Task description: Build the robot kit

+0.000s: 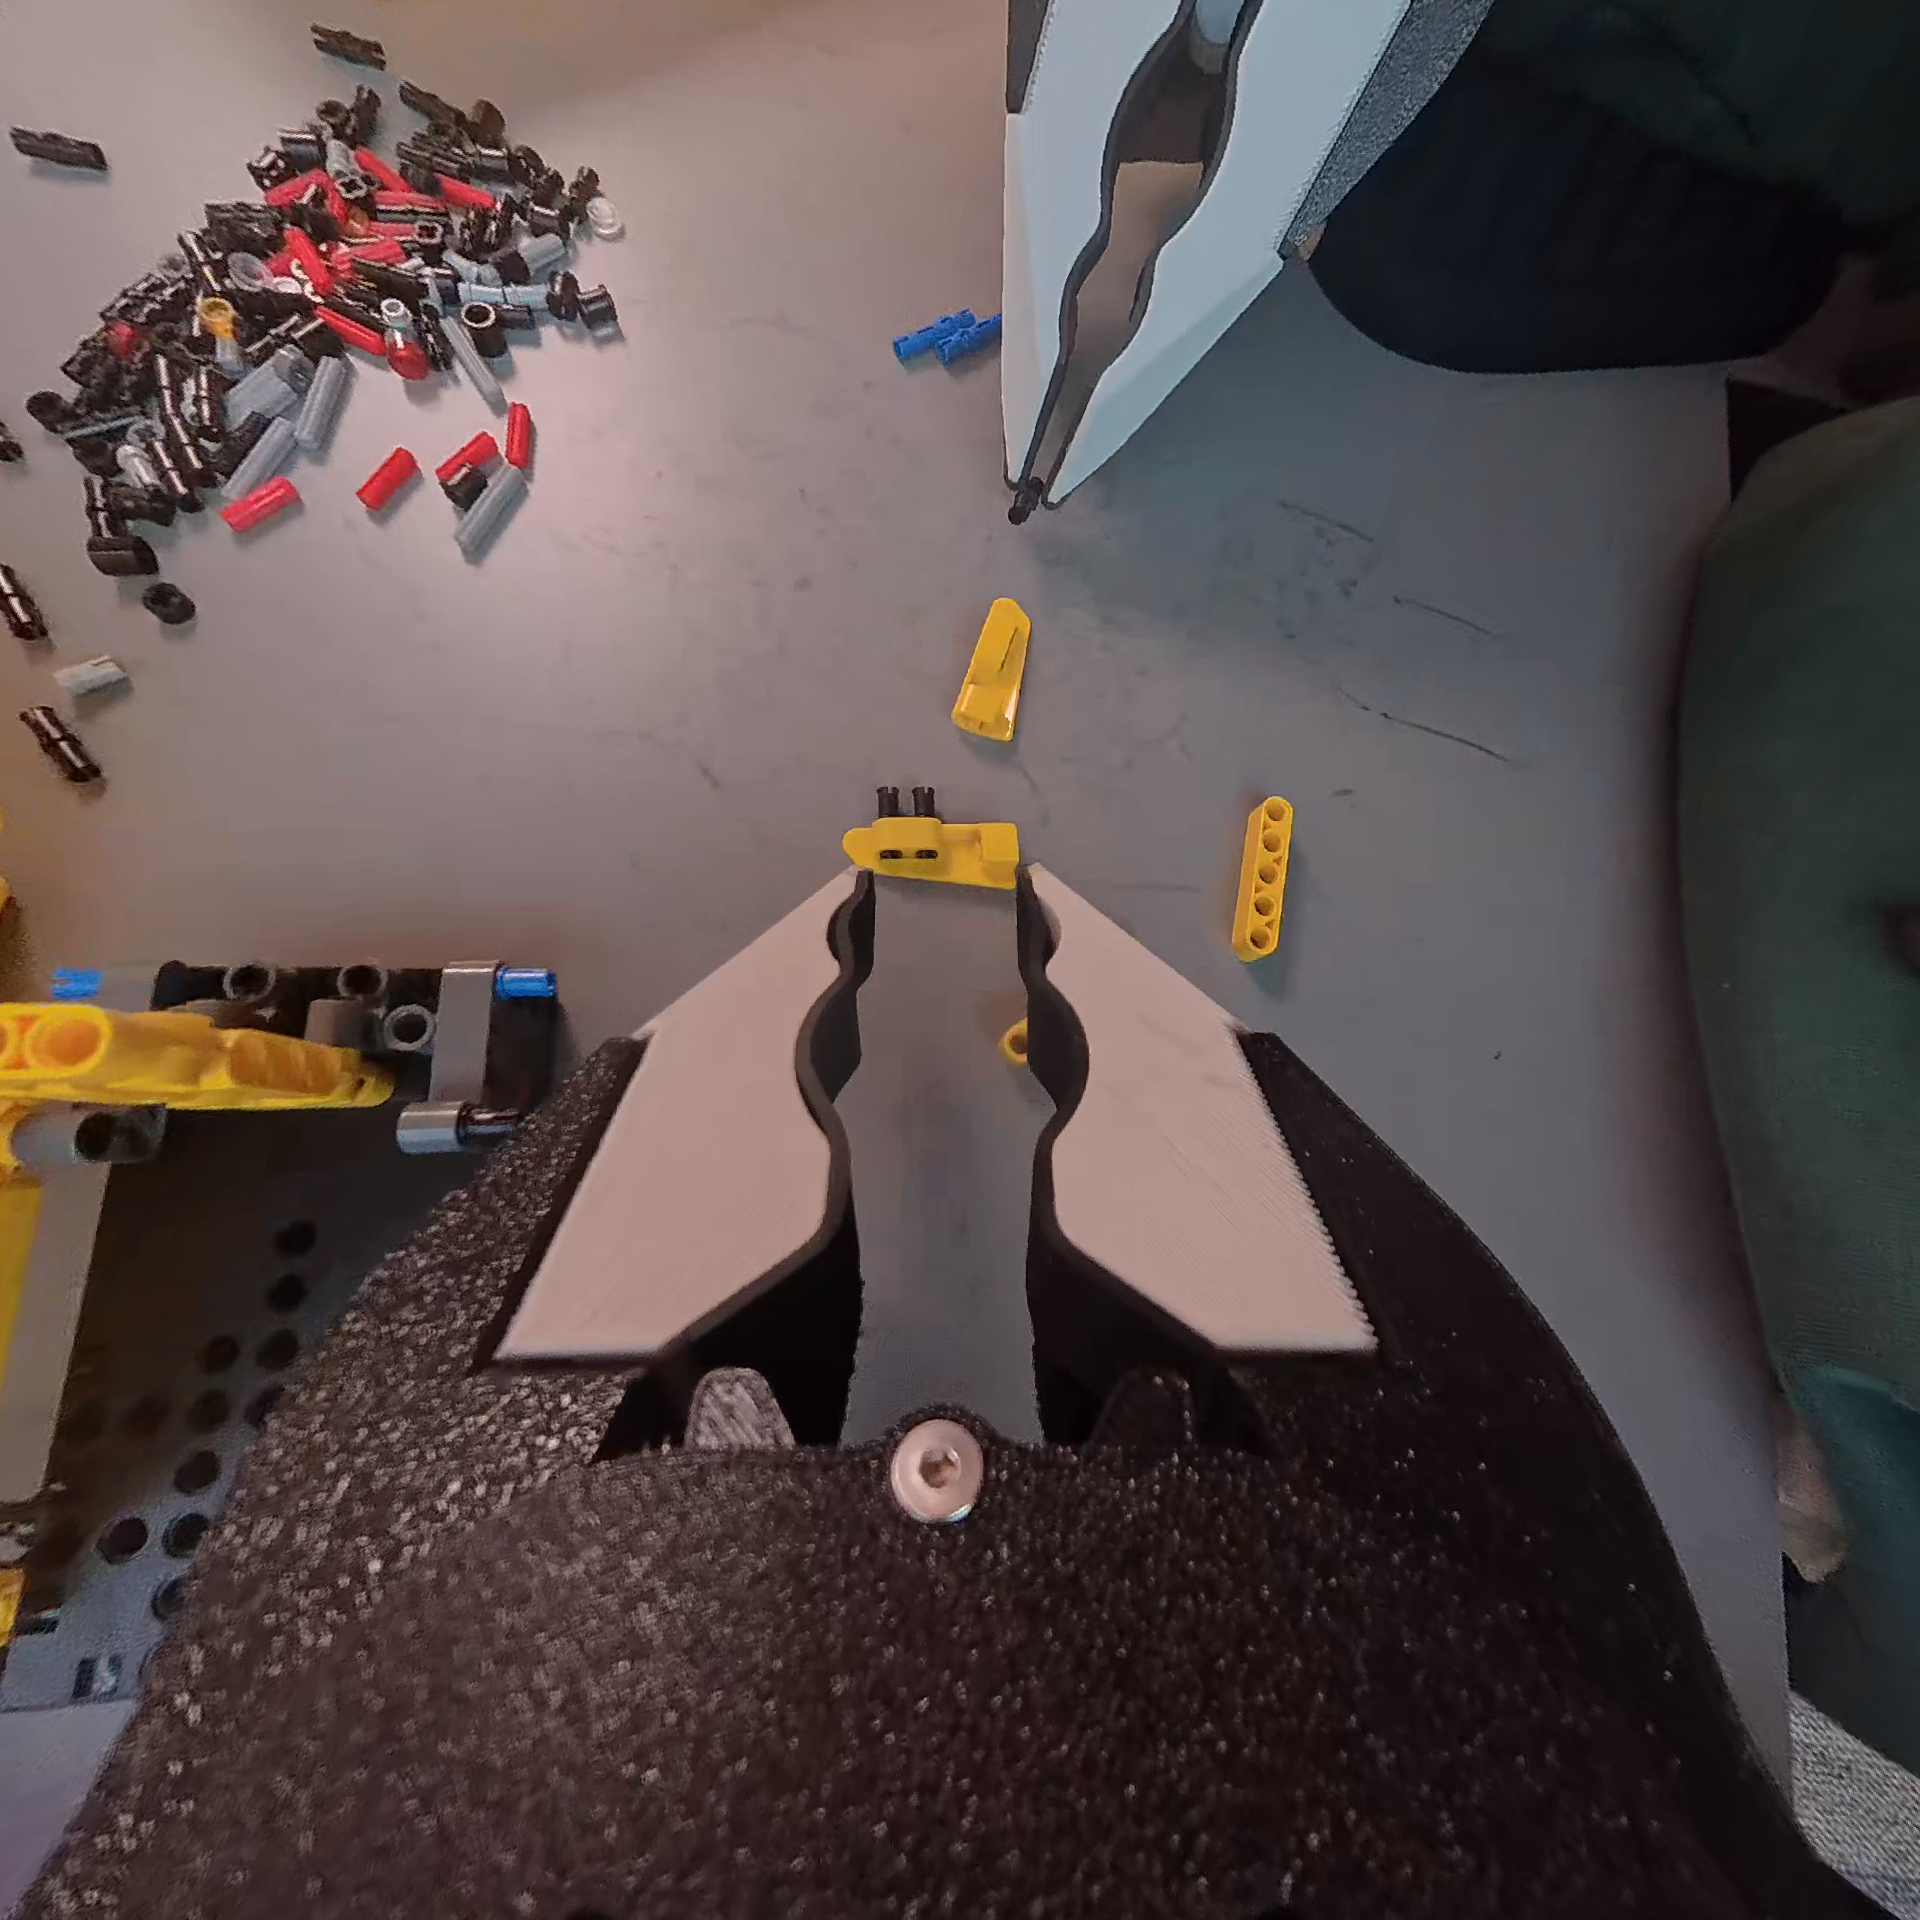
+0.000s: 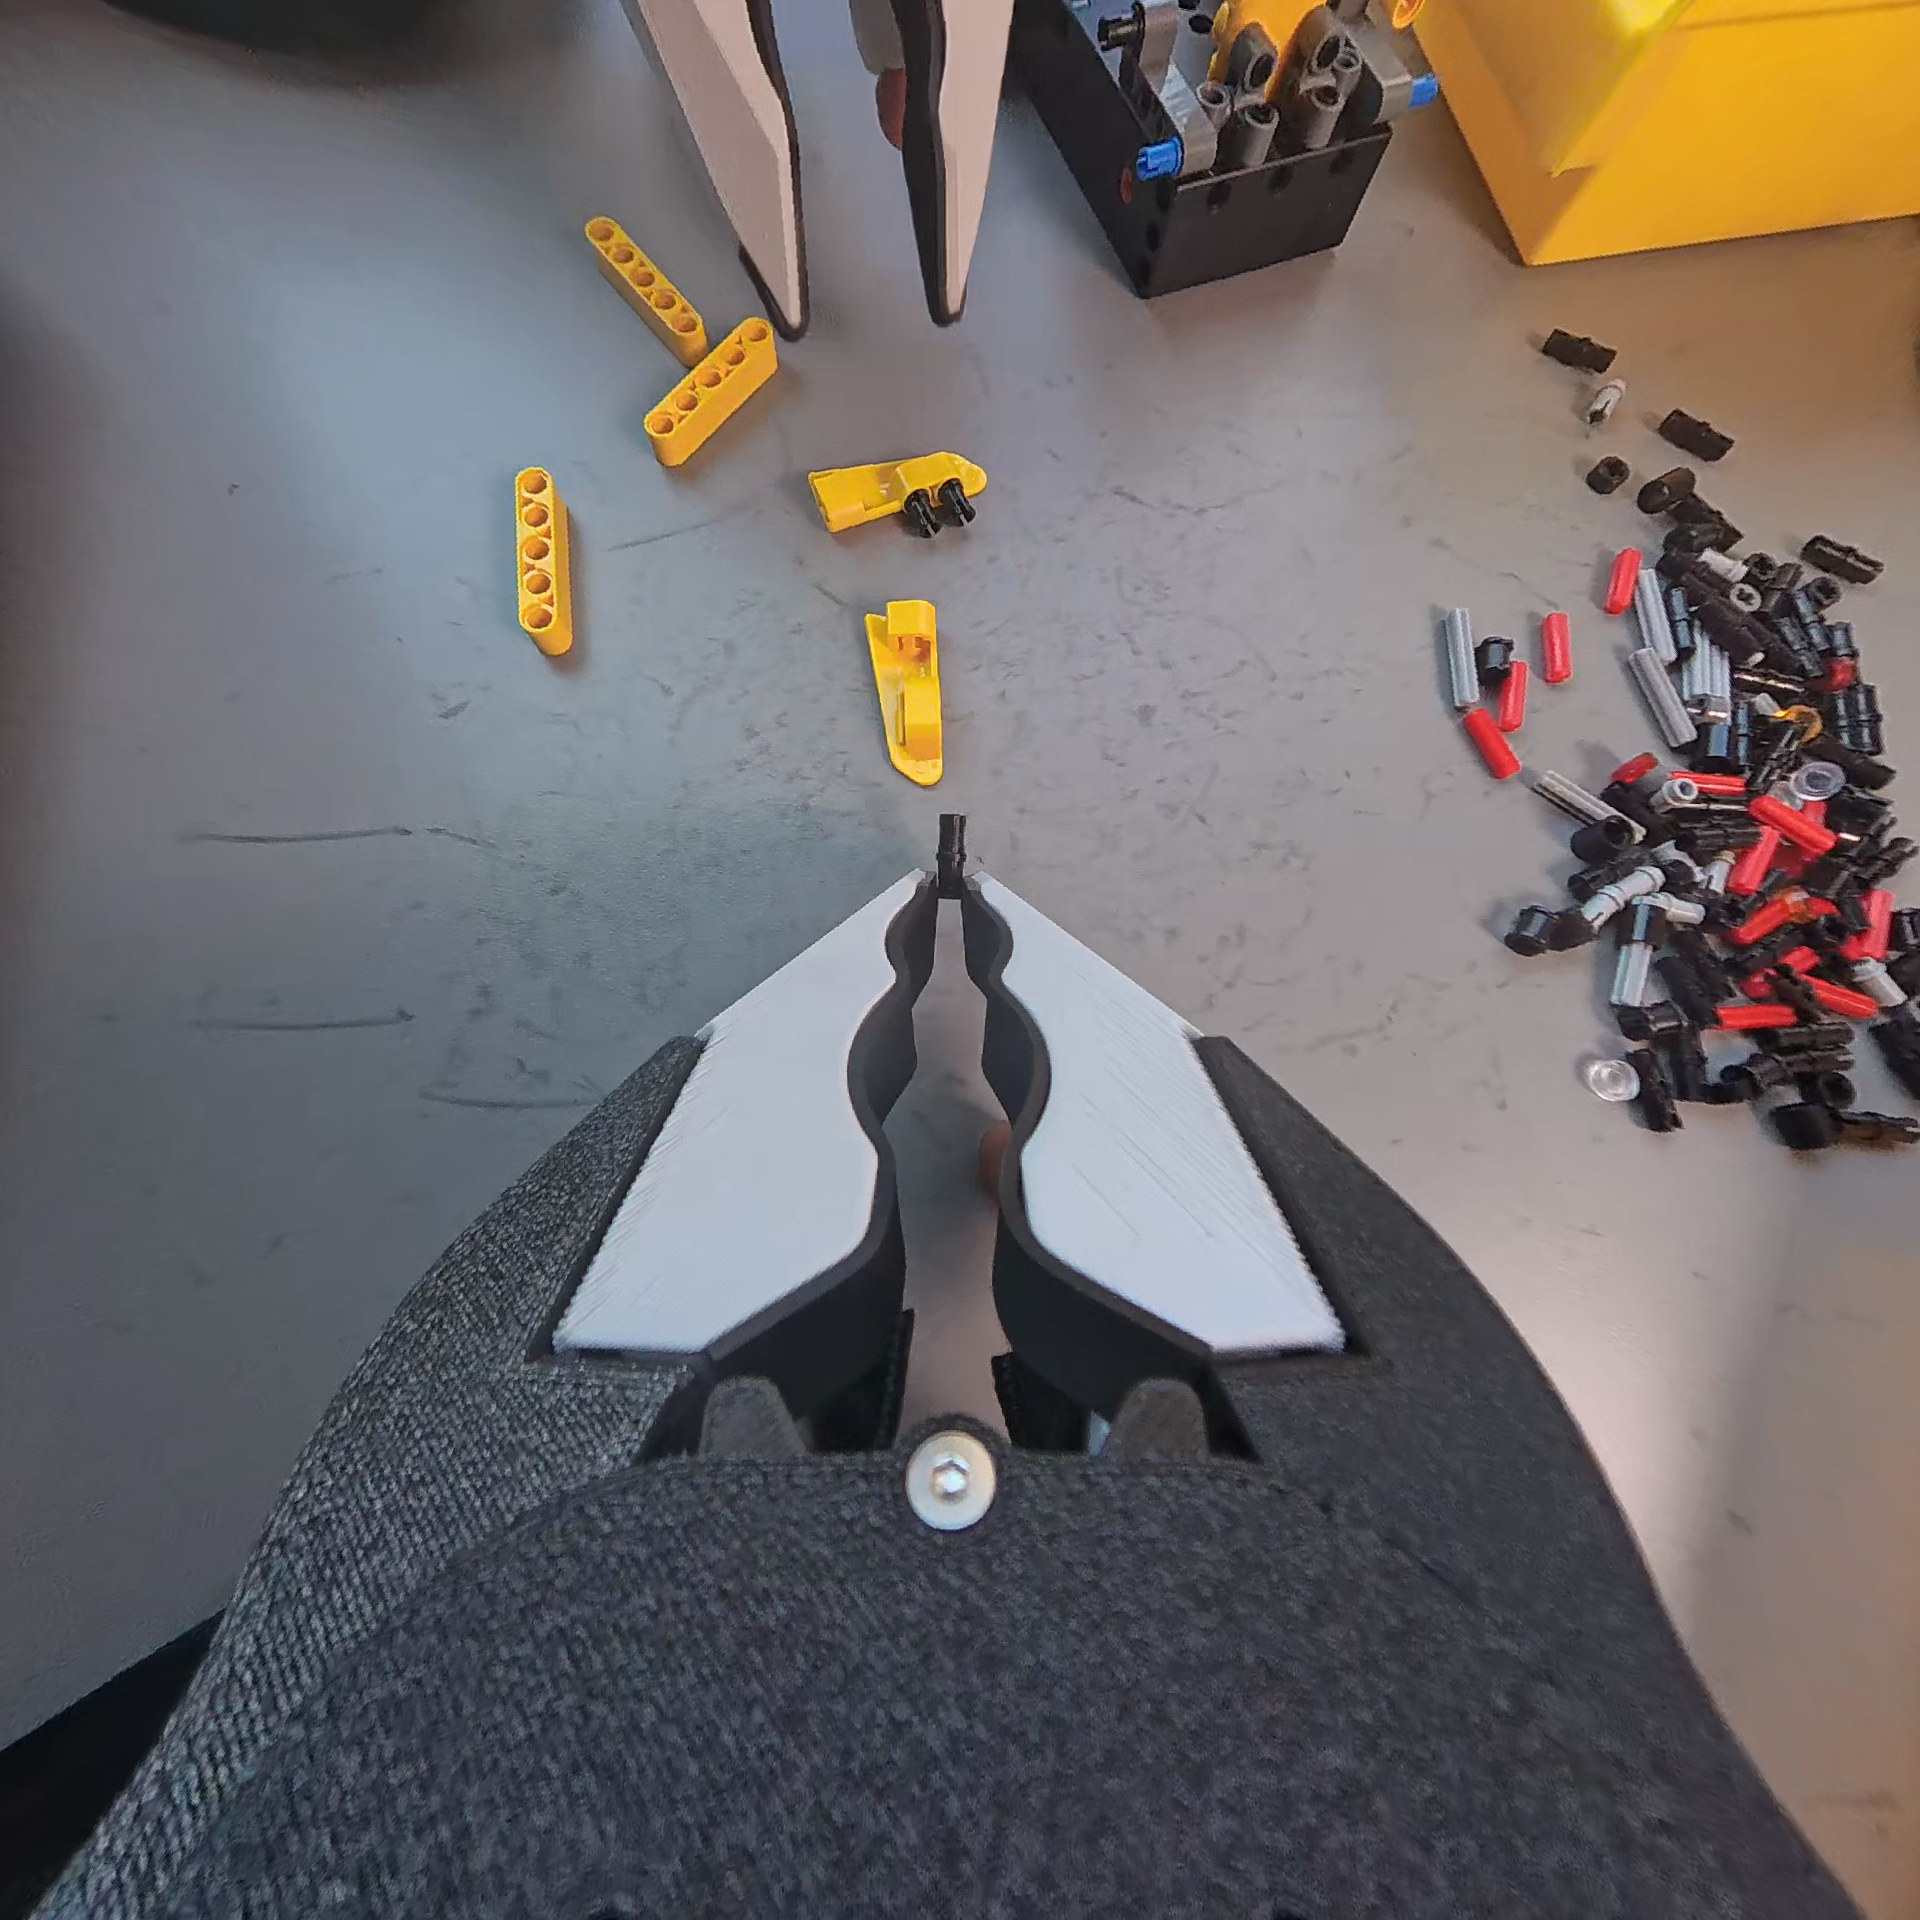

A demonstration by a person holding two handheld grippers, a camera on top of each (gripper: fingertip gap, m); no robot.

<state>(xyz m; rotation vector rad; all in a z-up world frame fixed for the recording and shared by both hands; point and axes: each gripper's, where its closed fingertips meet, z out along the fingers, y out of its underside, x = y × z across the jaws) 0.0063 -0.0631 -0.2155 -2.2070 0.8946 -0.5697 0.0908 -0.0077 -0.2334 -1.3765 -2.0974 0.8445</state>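
My left gripper [image 1: 943,878] is open, its fingertips just short of a yellow panel piece [image 1: 930,847] with two black pins stuck in it, lying flat on the grey table. The right wrist view shows the left gripper [image 2: 857,312] a little behind that piece [image 2: 894,494], not touching it. My right gripper [image 2: 951,883] is shut on a small black pin [image 2: 951,842] that sticks out past its tips. The left wrist view shows it [image 1: 1039,488] farther off with the pin [image 1: 1023,507]. A second yellow panel piece [image 2: 909,691] [image 1: 992,670] lies between the two grippers.
Yellow five-hole beams [image 2: 542,561] [image 2: 712,390] [image 2: 644,286] lie left of the panels; one shows in the left wrist view [image 1: 1262,878]. A pile of black, red and grey pins [image 2: 1745,883] [image 1: 312,312], a black-and-yellow build [image 2: 1226,156] [image 1: 312,1039], a yellow box [image 2: 1714,104], blue pins [image 1: 945,338]. Spacing between my two grippers at the tips: around 11 cm.
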